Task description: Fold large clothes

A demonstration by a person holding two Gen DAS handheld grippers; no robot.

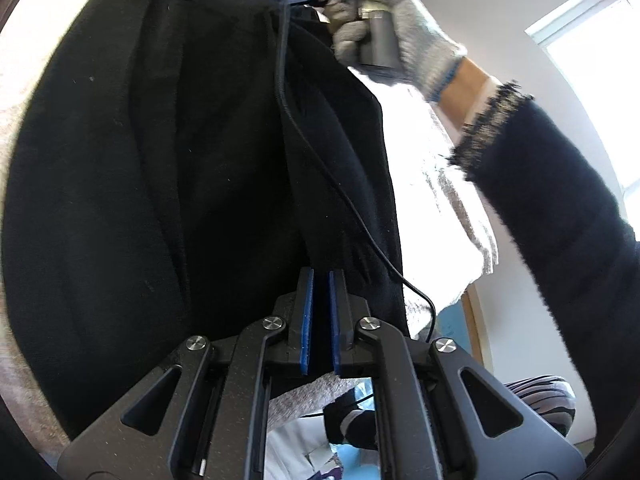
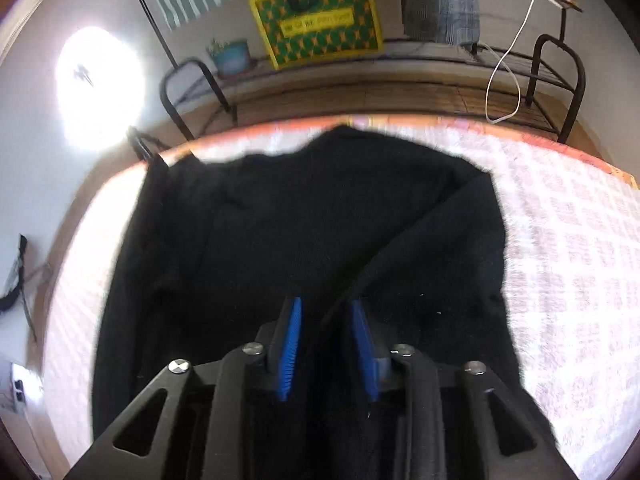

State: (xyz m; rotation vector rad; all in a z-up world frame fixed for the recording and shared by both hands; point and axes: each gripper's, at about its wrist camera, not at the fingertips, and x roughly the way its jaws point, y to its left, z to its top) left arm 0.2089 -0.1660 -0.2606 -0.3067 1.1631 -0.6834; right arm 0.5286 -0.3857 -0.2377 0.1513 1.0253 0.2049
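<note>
A large black sweater (image 2: 304,232) lies spread on a white textured bed cover (image 2: 572,264). In the right wrist view my right gripper (image 2: 326,312) holds a fold of the black fabric between its blue pads (image 2: 294,332). In the left wrist view the sweater (image 1: 180,168) hangs stretched in front of the camera. My left gripper (image 1: 322,276) has its blue pads (image 1: 307,312) nearly together on the sweater's lower edge. A gloved hand (image 1: 384,28) at the top right holds the other gripper's handle above the fabric.
A thin black cable (image 1: 344,200) runs down across the sweater. Beyond the bed's far edge stand a black metal rack (image 2: 560,68), a yellow-green box (image 2: 316,20), a blue pot (image 2: 232,56) and a white cord (image 2: 508,64). A dark-sleeved arm (image 1: 552,208) is at the right.
</note>
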